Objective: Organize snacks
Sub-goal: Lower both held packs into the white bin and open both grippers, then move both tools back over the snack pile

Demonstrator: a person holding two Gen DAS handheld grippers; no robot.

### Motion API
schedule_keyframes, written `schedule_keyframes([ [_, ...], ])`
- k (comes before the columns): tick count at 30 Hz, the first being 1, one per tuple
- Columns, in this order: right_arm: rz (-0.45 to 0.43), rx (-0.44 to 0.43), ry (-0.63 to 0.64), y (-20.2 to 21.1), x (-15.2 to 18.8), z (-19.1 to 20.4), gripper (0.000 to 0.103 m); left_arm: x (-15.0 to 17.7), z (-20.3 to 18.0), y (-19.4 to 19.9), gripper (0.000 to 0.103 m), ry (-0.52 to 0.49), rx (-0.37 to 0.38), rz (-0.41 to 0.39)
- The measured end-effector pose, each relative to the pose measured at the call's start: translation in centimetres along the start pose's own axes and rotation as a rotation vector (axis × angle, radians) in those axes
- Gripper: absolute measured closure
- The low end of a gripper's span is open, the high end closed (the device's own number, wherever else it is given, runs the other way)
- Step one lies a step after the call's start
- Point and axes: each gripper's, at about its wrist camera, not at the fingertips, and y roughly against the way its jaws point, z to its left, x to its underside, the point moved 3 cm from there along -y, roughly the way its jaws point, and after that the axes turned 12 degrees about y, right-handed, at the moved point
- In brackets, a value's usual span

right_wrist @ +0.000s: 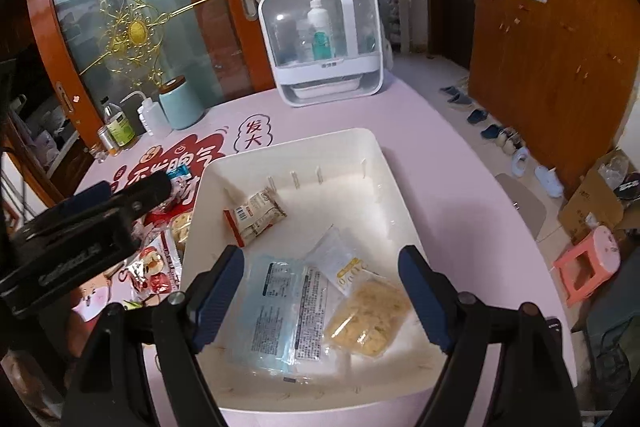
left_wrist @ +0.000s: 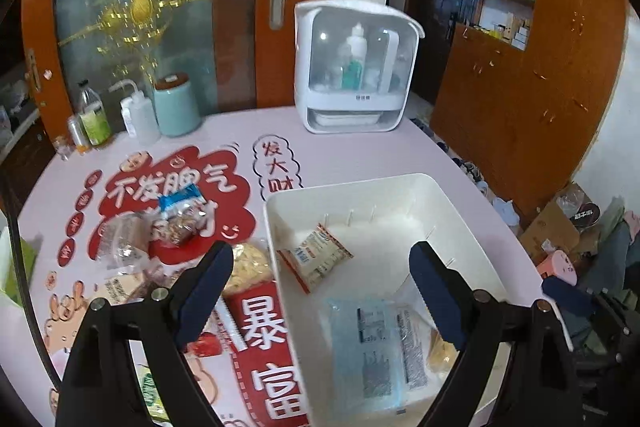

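Left hand-held gripper (left_wrist: 320, 291): jaws apart, nothing between the pads, straddling the near-left wall of the white bin (left_wrist: 276, 247), one finger outside over the counter (left_wrist: 360, 151), the other inside over the bin floor. Right hand-held gripper (right_wrist: 320, 297): likewise apart and empty, hanging over the bin's near half, both fingers inside its rim.

Already in the bin: a pale blue flat packet (right_wrist: 276, 311) lying label-up with its long axis running roughly away from the camera, a clear bag of yellowish crisps (right_wrist: 368, 319) just beside it to the right, and a small red-edged pack (right_wrist: 256, 215) tilted near the far-left corner.

Still outside, on the counter to the left of the bin: a blue-topped bag of nut-like pieces (left_wrist: 182, 219) furthest out, a clear wrapped pack (left_wrist: 120, 247) just beside it, a round yellowish snack (left_wrist: 248, 267) close against the bin's outer wall, and further wrappers at the near-left edge, too blurred to name.

Probable next target, then: the remaining snacks, all lying left of the bin. Left gripper clearly nearer, needing only a swing outward and forward; right gripper separated from them by the bin wall and by the left tool. Round snack's long axis hard to tell; blue-topped bag standing roughly upright in view.
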Motion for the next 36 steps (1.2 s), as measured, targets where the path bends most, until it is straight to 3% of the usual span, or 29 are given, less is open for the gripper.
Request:
schedule_keyframes([
  [6,-0.043,0.040,0.038,1.9,0.7,1.6,0.023,1.7,2.1,2.6,0.014,-0.017,0.001,0.005],
  [16,-0.097,-0.019,0.108,4.2,1.4,6.1,0.023,4.4,8.4,6.1,0.014,0.020,0.000,0.070],
  [19,-0.080,-0.073,0.131,4.5,1.1,7.9,0.023,4.3,11.6,7.7,0.014,0.010,-0.036,0.048],
  [25,-0.062,-0.079,0.211,4.6,-0.8,12.1,0.023,2.2,18.4,10.1,0.014,-0.010,-0.173,0.003],
  [31,-0.064,-0.159,0.253,3.5,-3.7,16.6,0.023,0.0,24.4,9.7,0.014,-0.001,-0.227,0.015],
  [36,0.010,-0.247,0.244,-0.1,-4.6,19.9,0.023,0.0,28.1,6.4,0.014,0.022,-0.228,0.099],
])
